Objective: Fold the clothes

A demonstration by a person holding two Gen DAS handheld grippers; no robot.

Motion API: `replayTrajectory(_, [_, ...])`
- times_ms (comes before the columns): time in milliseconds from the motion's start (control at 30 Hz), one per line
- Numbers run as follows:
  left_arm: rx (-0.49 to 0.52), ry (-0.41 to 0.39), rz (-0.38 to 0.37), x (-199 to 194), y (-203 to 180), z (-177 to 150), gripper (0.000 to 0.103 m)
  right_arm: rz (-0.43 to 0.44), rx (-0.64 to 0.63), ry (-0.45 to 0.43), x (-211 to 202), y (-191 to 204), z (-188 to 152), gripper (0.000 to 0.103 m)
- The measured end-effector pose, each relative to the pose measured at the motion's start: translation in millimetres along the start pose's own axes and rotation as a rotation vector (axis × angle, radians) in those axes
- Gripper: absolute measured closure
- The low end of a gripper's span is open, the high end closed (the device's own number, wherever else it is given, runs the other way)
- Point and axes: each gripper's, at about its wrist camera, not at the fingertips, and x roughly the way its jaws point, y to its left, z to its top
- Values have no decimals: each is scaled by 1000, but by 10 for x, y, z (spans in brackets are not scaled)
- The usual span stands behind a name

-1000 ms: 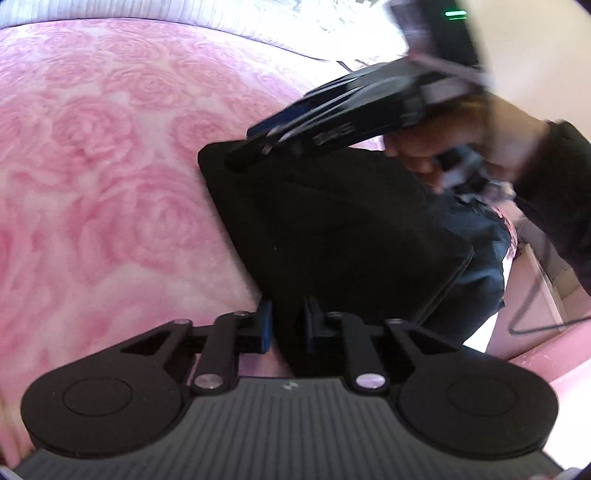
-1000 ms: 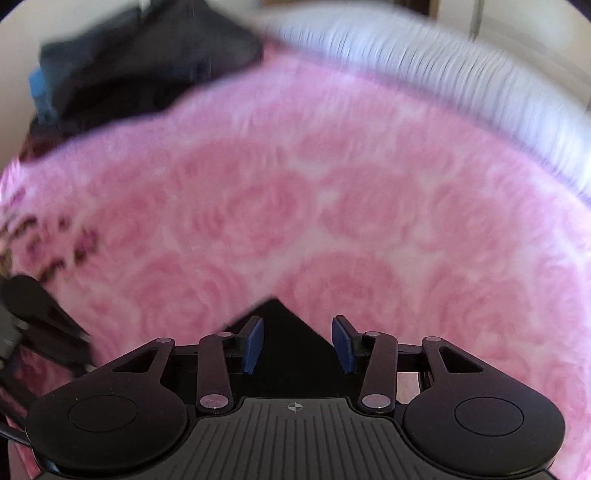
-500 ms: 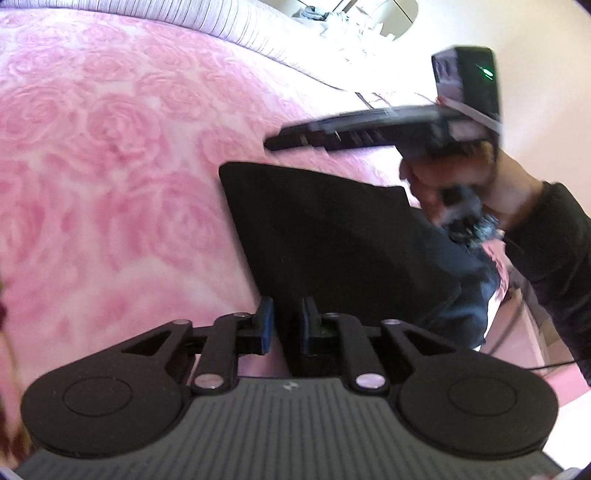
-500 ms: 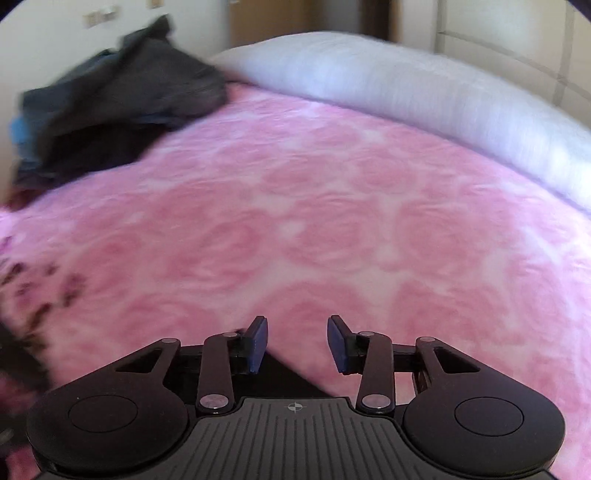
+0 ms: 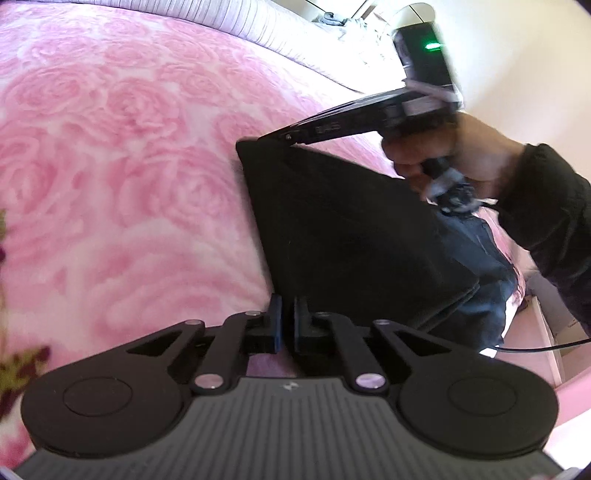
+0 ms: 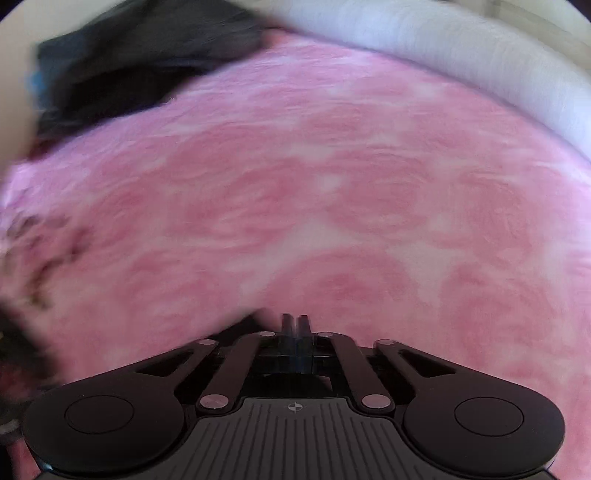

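Observation:
A black garment (image 5: 343, 229) lies partly folded on the pink rose blanket (image 5: 110, 166). My left gripper (image 5: 287, 321) is shut on the garment's near corner. My right gripper (image 5: 284, 137) reaches in from the right, its tip at the garment's far corner. In the right wrist view my right gripper (image 6: 294, 325) is shut, with a dark edge of the garment (image 6: 243, 325) just left of the fingers; whether cloth is pinched I cannot tell.
A pale striped pillow (image 5: 229, 29) runs along the far edge of the bed, also in the right wrist view (image 6: 443, 55). A heap of dark clothes (image 6: 129, 62) lies at the far left. The bed edge and a cable (image 5: 535, 347) are at right.
My right gripper has gone from open to shut and dropped to the garment's far corner. The left gripper stays shut on the near corner.

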Motion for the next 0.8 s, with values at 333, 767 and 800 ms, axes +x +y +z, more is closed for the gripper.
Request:
replayTrajectory(333, [194, -18, 59, -466, 168, 194, 70, -255, -93, -90, -665, 842, -359, 52])
replayTrajectory(767, [991, -84, 224, -418, -238, 122, 25, -557, -388, -143, -341, 2690, -1504, 42])
replayTrajectory(800, [1060, -85, 235, -365, -252, 65, 25, -597, -418, -139, -268, 2742, -1553, 42])
